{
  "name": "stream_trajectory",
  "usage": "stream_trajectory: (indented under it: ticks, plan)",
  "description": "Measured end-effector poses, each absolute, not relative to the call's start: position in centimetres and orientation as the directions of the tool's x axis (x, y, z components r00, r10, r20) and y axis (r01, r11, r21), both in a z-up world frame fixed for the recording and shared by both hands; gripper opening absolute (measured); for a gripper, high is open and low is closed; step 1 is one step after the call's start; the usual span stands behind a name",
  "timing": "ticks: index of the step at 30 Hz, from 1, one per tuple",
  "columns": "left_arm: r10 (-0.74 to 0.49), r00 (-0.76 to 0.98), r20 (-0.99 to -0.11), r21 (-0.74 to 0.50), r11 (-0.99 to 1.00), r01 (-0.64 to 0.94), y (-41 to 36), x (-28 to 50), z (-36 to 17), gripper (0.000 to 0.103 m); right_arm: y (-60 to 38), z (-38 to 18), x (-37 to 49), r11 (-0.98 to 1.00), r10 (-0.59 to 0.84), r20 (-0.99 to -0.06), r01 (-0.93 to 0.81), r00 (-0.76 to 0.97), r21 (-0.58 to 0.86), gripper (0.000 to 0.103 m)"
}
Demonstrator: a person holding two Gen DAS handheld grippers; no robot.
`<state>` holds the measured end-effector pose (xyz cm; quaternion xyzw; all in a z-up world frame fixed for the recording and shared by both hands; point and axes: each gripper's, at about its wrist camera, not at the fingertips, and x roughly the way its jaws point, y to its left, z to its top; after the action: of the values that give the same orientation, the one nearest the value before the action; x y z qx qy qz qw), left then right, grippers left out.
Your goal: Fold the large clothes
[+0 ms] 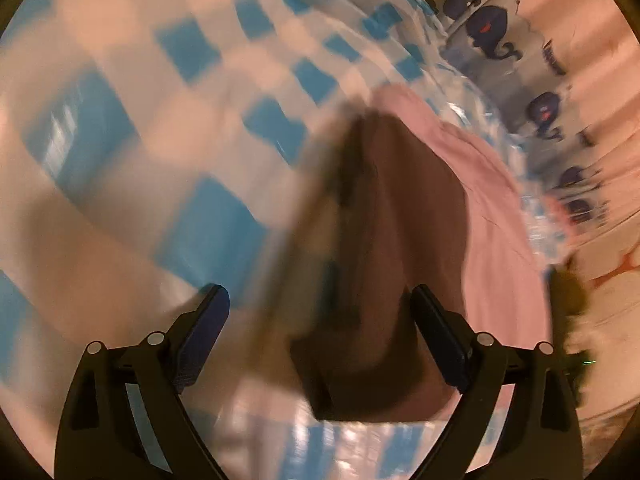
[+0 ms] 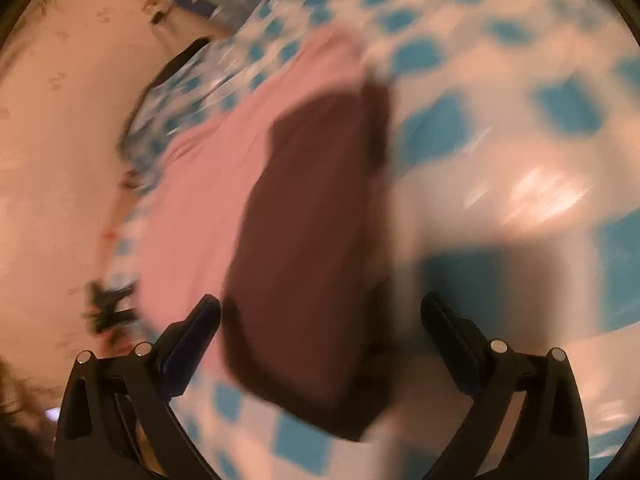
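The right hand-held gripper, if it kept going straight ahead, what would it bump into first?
Most likely the dark brown cloth, lying straight ahead between the open fingers of the right hand-held gripper. The picture is blurry, so depth is uncertain; the pink cloth lies off to the left.

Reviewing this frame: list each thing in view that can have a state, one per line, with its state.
Left tongs: open, nothing pinched.
Right tongs: open, nothing pinched.
Brown garment: lying folded, partly on the pink one; blur hides its edges.
Pink garment: lying flat beneath the brown one.
Blue-and-white checkered cover: spread out under both garments.
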<state>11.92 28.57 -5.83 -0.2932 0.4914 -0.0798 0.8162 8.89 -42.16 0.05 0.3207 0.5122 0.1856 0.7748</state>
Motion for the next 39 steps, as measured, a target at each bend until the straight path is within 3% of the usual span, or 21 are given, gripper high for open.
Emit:
stream_trajectory:
  ticks: [4, 6, 7, 8, 11, 12, 13, 14, 16, 19, 21, 24, 27, 30, 34, 39]
  plan:
    - [-0.54, 0.409, -0.736, -0.625, 0.774, -0.101, 25.6, 11.8, -7.4, 0.086, -39.0, -1.4, 9.6, 0.73, 0.634, -0.682, 0.011, 0.366, 0.684, 0.098]
    - [-0.522, 0.382, -0.762, -0.588, 0.805, -0.073, 23.8, 11.3, -6.7, 0.073, -39.5, -0.9, 9.3, 0.677, 0.677, -0.623, 0.0, 0.391, 0.736, 0.095]
    - [-0.508, 0.38, -0.773, -0.564, 0.825, -0.045, 23.1, 10.7, -5.9, 0.07, -39.8, -0.2, 8.6, 0.646, 0.703, -0.584, -0.021, 0.405, 0.763, 0.088]
    - [-0.505, 0.379, -0.776, -0.555, 0.832, -0.027, 22.7, 10.1, -5.2, 0.065, -40.1, 0.5, 7.8, 0.64, 0.709, -0.573, -0.034, 0.412, 0.768, 0.072]
    - [-0.538, 0.362, -0.761, -0.569, 0.822, 0.023, 22.1, 8.0, -3.4, 0.053, -40.4, 1.7, 5.4, 0.616, 0.736, -0.55, -0.054, 0.395, 0.786, 0.064]
    - [-0.578, 0.34, -0.742, -0.596, 0.801, 0.063, 21.6, 6.7, -2.8, 0.03, -40.1, 2.0, 4.1, 0.607, 0.751, -0.542, -0.068, 0.378, 0.792, 0.064]
    - [-0.657, 0.292, -0.695, -0.664, 0.742, 0.088, 21.2, 5.8, -2.5, 0.024, -39.6, 2.2, 3.3, 0.602, 0.763, -0.539, -0.085, 0.357, 0.794, 0.064]
    - [-0.681, 0.27, -0.68, -0.679, 0.725, 0.117, 20.4, 4.6, -2.0, 0.024, -38.8, 2.5, 2.1, 0.592, 0.779, -0.532, -0.111, 0.331, 0.798, 0.064]
    - [-0.628, 0.259, -0.734, -0.585, 0.778, 0.229, 17.7, 1.2, -0.4, 0.024, -37.8, 3.0, 0.3, 0.578, 0.799, -0.52, -0.145, 0.303, 0.803, 0.063]
    - [-0.555, 0.284, -0.782, -0.498, 0.83, 0.251, 17.1, -1.2, 0.5, 0.025, -37.3, 3.1, -2.0, 0.574, 0.799, -0.513, -0.144, 0.313, 0.806, 0.064]
    - [-0.541, 0.347, -0.766, -0.51, 0.84, 0.183, 19.5, -0.7, 1.2, 0.037, -37.5, 2.7, -2.0, 0.584, 0.788, -0.524, -0.125, 0.322, 0.802, 0.064]
    - [-0.467, 0.494, -0.733, -0.513, 0.857, 0.049, 24.8, 1.7, 2.4, 0.056, -37.0, 2.3, -1.7, 0.587, 0.785, -0.526, -0.119, 0.327, 0.801, 0.074]
    - [-0.364, 0.567, -0.739, -0.49, 0.868, -0.082, 29.5, 6.0, 1.3, 0.061, -36.0, 1.4, -0.4, 0.574, 0.792, -0.513, -0.116, 0.331, 0.811, 0.077]
    - [-0.34, 0.576, -0.743, -0.507, 0.849, -0.153, 31.9, 9.2, -1.0, 0.061, -35.0, -0.1, 1.7, 0.533, 0.803, -0.466, -0.099, 0.371, 0.84, 0.084]
    - [-0.479, 0.564, -0.673, -0.641, 0.758, -0.12, 31.5, 13.0, -4.0, 0.061, -34.9, -1.0, 3.6, 0.48, 0.814, -0.407, -0.087, 0.414, 0.873, 0.087]
    - [-0.575, 0.485, -0.659, -0.657, 0.754, 0.0, 26.1, 13.1, -2.8, 0.062, -37.9, -0.5, 5.1, 0.344, 0.848, -0.271, -0.084, 0.455, 0.935, 0.087]
